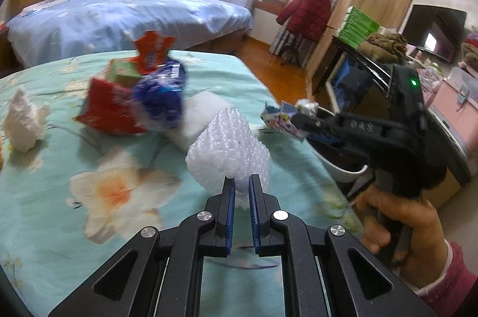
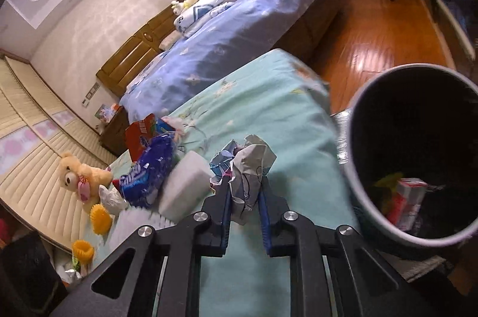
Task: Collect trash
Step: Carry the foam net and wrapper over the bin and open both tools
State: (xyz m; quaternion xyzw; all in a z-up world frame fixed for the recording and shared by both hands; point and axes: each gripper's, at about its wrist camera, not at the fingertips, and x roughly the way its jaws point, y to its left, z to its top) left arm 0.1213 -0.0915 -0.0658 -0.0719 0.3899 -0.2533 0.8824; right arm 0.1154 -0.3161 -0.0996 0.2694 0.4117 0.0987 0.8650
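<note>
A bed (image 1: pixel 44 197) with a teal floral sheet fills the lower left of the left wrist view, and a blue-covered bed (image 1: pixel 119 18) lies beyond it at upper left. In the right wrist view a dark trash bin (image 2: pixel 352 138) stands at the right of the frame, just beside the teal bed's edge, with a few pieces already inside. At centre left of the left wrist view a red and blue wrapper pile (image 1: pixel 134 99) rests on the sheet, blurred. The left gripper (image 1: pixel 241 191), bottom centre, has its jaws clamped on a white bubble wrap piece (image 1: pixel 230 147). The right gripper (image 2: pixel 245 197), bottom centre of its view, has its jaws clamped on a crumpled paper (image 2: pixel 251 167) held above the sheet, left of the bin. A crumpled white tissue (image 1: pixel 22 123) sits at far left.
</note>
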